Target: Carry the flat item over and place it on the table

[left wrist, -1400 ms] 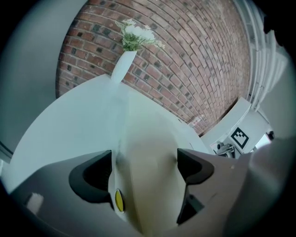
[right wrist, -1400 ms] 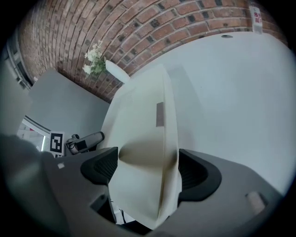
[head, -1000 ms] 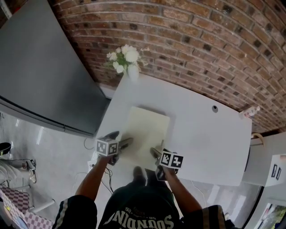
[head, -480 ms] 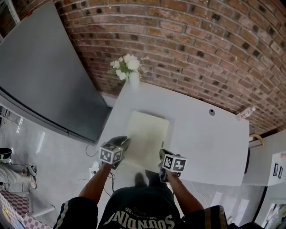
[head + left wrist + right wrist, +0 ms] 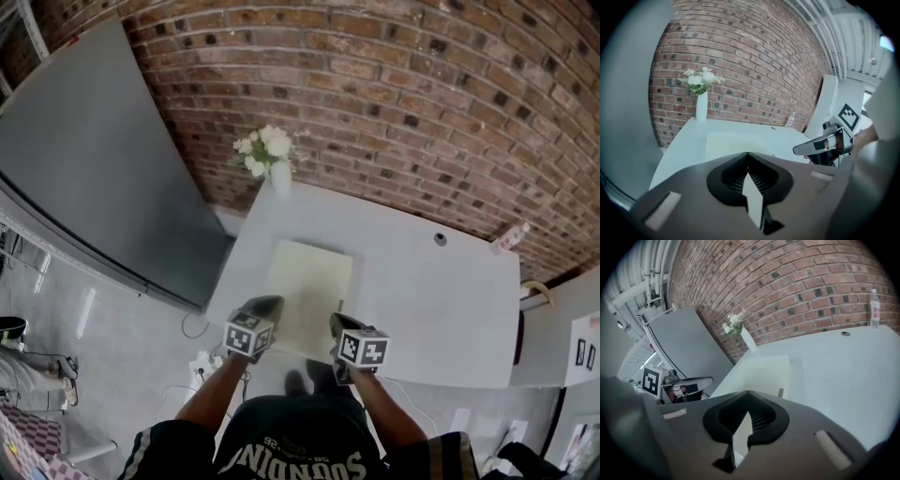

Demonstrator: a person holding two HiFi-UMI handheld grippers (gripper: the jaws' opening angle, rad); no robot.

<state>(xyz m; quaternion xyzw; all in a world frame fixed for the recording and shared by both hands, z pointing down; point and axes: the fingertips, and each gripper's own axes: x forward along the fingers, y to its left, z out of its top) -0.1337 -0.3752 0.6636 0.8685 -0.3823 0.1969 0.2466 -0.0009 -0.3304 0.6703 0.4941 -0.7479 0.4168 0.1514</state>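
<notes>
The flat item (image 5: pixel 309 292), a pale cream board, lies flat on the white table (image 5: pixel 431 300) near its front edge. It shows ahead of the jaws in the left gripper view (image 5: pixel 733 142) and in the right gripper view (image 5: pixel 764 372). My left gripper (image 5: pixel 269 305) hangs above the board's near left corner. My right gripper (image 5: pixel 337 322) hangs above its near right corner. Both have just been closing and are shut with nothing between the jaws (image 5: pixel 747 153) (image 5: pixel 748 392). Neither touches the board.
A white vase of flowers (image 5: pixel 274 159) stands at the table's far left corner. A small bottle (image 5: pixel 509 237) stands at the far right, beside a cable hole (image 5: pixel 440 239). A large grey panel (image 5: pixel 94 159) leans left of the table. A brick wall rises behind.
Both grippers have risen off the board's near edge and pulled back a little. Their jaws went from open to shut on nothing. The board stays flat on the table.
</notes>
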